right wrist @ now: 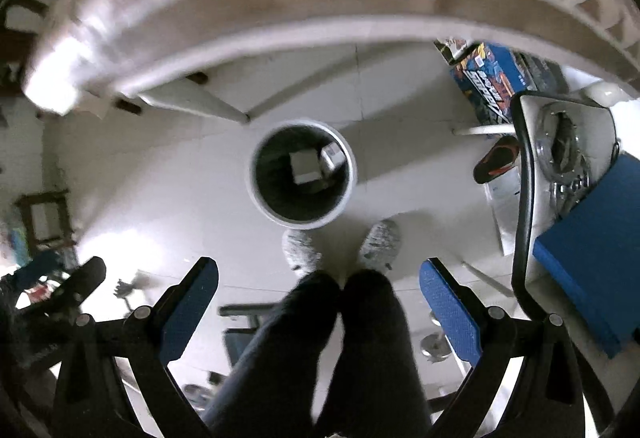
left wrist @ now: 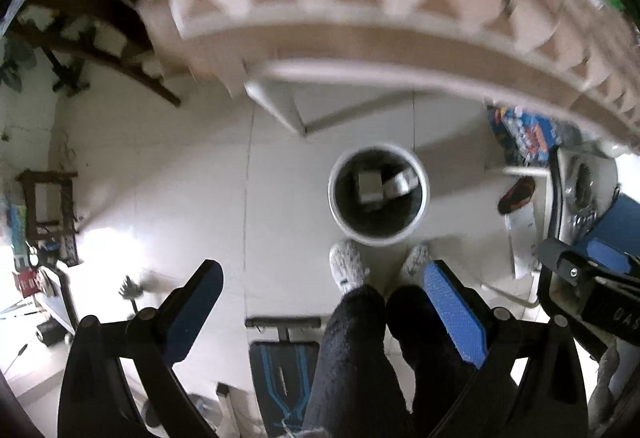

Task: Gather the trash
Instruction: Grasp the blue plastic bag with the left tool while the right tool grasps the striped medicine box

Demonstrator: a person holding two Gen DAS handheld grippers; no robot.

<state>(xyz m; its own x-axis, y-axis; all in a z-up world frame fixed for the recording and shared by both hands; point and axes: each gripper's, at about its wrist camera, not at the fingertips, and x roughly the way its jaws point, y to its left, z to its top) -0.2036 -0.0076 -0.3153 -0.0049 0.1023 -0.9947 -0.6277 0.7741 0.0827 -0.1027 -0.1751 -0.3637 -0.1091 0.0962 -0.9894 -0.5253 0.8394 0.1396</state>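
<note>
Left tool [left wrist: 322, 308] points down at the floor [left wrist: 180, 178], jaws spread wide, nothing between the blue pads. Right tool [right wrist: 319, 298] the same: wide, empty, aimed downward. In the left wrist view the right tool shows at 3 o'clock, near the frame edge.

Trash bin [left wrist: 379, 195], round with a white rim and dark liner, stands on the pale tiled floor at about 12 o'clock from both tools, just beyond the person's slippers [left wrist: 347, 265]. Inside the trash bin lie a pale boxy piece [right wrist: 305, 167] and a smaller crumpled white piece [right wrist: 334, 155] touching it at its 2 o'clock; blur hides finer detail.

Person's dark-trousered legs [right wrist: 320, 350] fill the 6 o'clock area between the fingers. Bench [left wrist: 360, 38] with a pink and tan triangle-patterned cloth arcs across 12 o'clock above the bin. Black and red sandal [right wrist: 496, 160] on the floor at 3 o'clock of the bin. Blue printed box [right wrist: 486, 78] at 2 o'clock.
</note>
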